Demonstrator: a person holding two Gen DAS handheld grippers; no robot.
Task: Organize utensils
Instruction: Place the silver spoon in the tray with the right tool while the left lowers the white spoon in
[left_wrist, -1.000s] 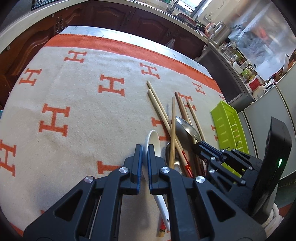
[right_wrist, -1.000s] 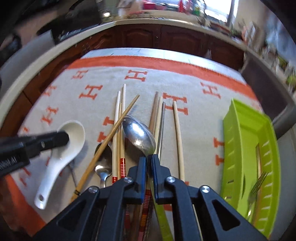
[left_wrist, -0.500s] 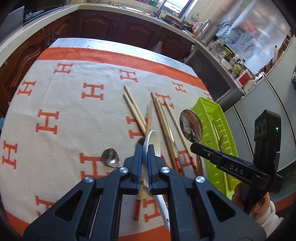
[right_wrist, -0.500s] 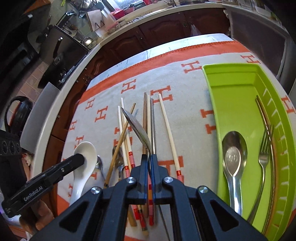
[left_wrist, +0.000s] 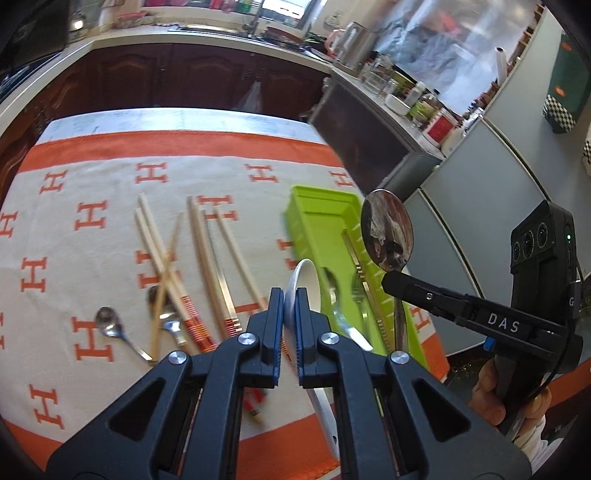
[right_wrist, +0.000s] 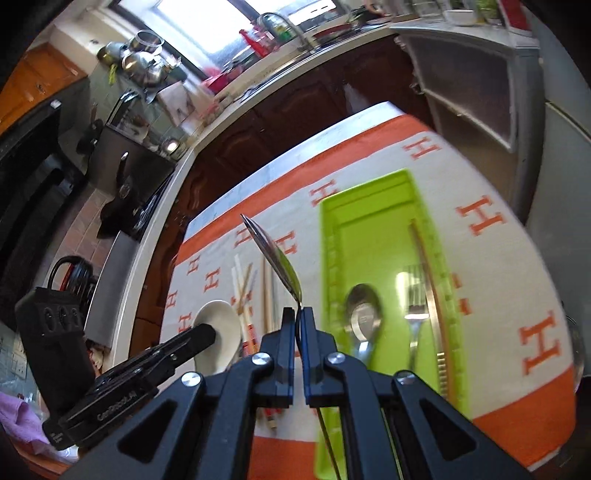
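Observation:
My left gripper (left_wrist: 290, 295) is shut on a white ceramic spoon (left_wrist: 304, 286), held in the air above the cloth near the green tray (left_wrist: 317, 221). My right gripper (right_wrist: 298, 314) is shut on the neck of a large metal spoon (right_wrist: 275, 254), its bowl sticking up; in the left wrist view that metal spoon (left_wrist: 388, 232) hangs beside the tray's right edge. The green tray (right_wrist: 332, 258) holds a metal spoon (right_wrist: 364, 314), a fork (right_wrist: 415, 295) and a gold-coloured utensil (right_wrist: 428, 273). Several chopsticks (left_wrist: 207, 251) and two small spoons (left_wrist: 109, 321) lie on the cloth.
An orange-and-cream cloth with H marks (left_wrist: 88, 221) covers the table. Dark wooden cabinets and a cluttered counter (left_wrist: 221, 74) run behind it. A grey cabinet (left_wrist: 461, 206) stands to the right of the table. A hand (left_wrist: 506, 398) grips the right tool.
Both grippers have lifted their spoons off the cloth and carried them rightward toward the green tray. The right gripper has rolled, tilting its view.

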